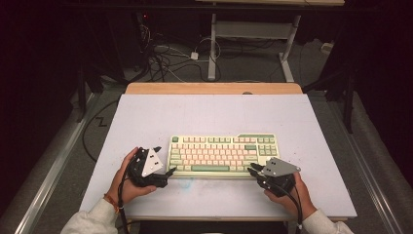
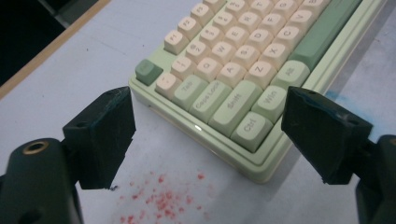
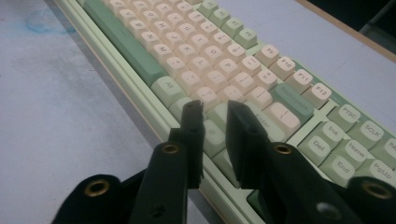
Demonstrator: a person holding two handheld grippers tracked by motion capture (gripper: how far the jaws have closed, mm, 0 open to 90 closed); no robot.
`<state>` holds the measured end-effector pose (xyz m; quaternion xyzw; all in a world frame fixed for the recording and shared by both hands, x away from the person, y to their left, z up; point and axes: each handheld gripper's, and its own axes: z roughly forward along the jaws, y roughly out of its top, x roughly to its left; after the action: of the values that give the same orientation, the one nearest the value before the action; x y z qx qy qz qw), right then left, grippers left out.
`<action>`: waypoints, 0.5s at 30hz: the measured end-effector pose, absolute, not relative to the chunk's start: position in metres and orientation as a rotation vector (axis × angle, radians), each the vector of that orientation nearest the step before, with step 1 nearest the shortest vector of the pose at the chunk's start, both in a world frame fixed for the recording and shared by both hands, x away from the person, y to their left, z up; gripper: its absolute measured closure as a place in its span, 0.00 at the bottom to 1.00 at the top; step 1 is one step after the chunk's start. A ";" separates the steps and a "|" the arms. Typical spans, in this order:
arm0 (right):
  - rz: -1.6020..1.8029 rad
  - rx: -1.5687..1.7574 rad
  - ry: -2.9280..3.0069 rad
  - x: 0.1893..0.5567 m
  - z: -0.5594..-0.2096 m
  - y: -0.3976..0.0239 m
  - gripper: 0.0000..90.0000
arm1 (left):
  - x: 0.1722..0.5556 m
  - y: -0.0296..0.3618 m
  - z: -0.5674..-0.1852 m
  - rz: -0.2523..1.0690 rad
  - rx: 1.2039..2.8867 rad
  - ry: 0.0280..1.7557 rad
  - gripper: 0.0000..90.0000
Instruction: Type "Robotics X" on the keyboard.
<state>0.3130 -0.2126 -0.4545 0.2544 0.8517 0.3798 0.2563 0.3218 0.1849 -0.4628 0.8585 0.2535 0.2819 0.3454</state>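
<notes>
A pale green keyboard [image 1: 224, 155] with cream and green keys lies across the near middle of the white table top [image 1: 209, 112]. My left gripper [image 1: 164, 160] is at its left end. In the left gripper view this gripper [image 2: 208, 100] is open wide, and the keyboard's [image 2: 233, 70] near left corner with the Ctrl key lies just ahead between the jaws, untouched. My right gripper [image 1: 252, 169] is at the keyboard's near right edge. In the right gripper view its jaws [image 3: 214, 106] stand almost together with a narrow gap, hovering over keys of the keyboard [image 3: 210, 70], nothing between them.
Red specks [image 2: 163, 196] mark the table near the left gripper, and a faint blue smear [image 3: 46, 21] lies in front of the keyboard. A wooden edge [image 1: 214, 88] runs along the table's far side. Beyond it are cables [image 1: 160, 53] and a desk frame [image 1: 212, 48] on the floor.
</notes>
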 end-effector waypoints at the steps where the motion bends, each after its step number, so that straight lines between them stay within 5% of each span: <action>1: 1.023 0.691 2.334 0.315 -0.453 -0.212 0.94 | 0.321 0.186 -0.464 0.739 2.232 0.665 0.19; 15: 1.025 0.651 2.405 0.334 -0.443 -0.202 1.00 | 0.312 0.189 -0.474 0.733 2.277 0.692 0.19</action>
<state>0.3344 -0.2018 -0.4431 0.2357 0.8705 0.3709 0.2218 0.3118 0.1890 -0.4742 0.8663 0.2634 0.2788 0.3200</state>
